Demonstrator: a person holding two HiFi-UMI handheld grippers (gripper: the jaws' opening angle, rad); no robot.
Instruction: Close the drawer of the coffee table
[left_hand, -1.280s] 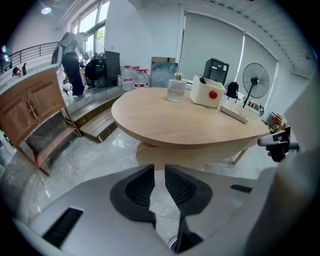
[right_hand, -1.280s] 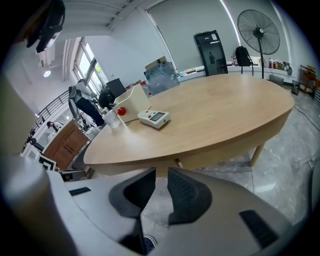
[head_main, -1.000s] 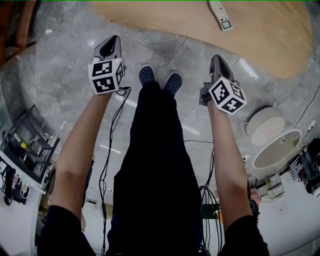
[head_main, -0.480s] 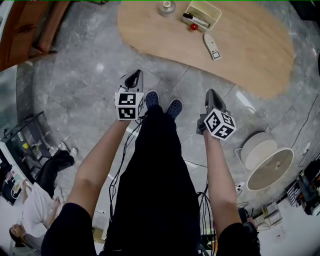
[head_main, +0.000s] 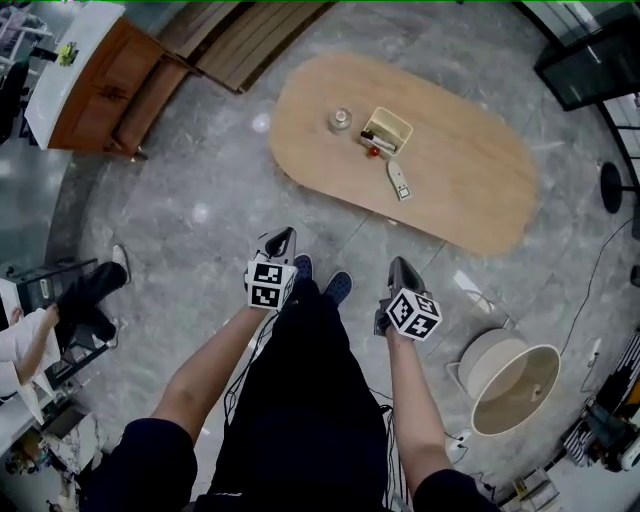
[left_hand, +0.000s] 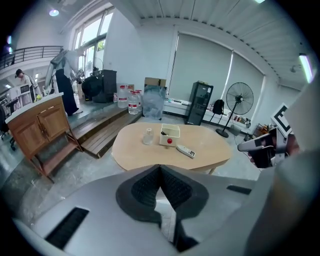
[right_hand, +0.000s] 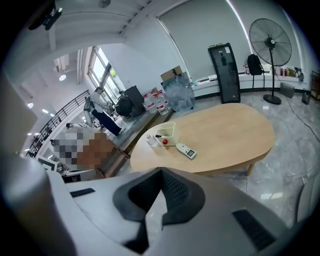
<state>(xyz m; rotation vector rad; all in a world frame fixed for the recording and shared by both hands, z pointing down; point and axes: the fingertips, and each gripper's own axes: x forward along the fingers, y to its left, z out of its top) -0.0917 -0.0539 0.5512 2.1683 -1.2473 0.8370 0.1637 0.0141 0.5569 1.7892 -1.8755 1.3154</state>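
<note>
The oval wooden coffee table (head_main: 470, 190) stands on the grey floor ahead of me; no open drawer shows on it in any view. On its top are a small glass jar (head_main: 340, 121), a cream box (head_main: 388, 130) with a pen and a red ball, and a remote (head_main: 399, 181). My left gripper (head_main: 281, 243) and right gripper (head_main: 400, 268) hang in the air well short of the table, both shut with nothing between their pads. Each gripper view looks over shut jaws at the table (left_hand: 210, 150) (right_hand: 225, 135).
A wooden cabinet (head_main: 110, 80) and wooden steps (head_main: 240, 30) lie at the far left. A round white stand (head_main: 505, 375) sits on the floor at my right. Cables trail by my feet. A seated person (head_main: 30, 340) is at the left edge. A fan (left_hand: 240, 102) stands behind the table.
Both grippers have risen with the camera; the table, earlier close and cut off at the top edge, now shows whole and farther away. Jaws stayed shut.
</note>
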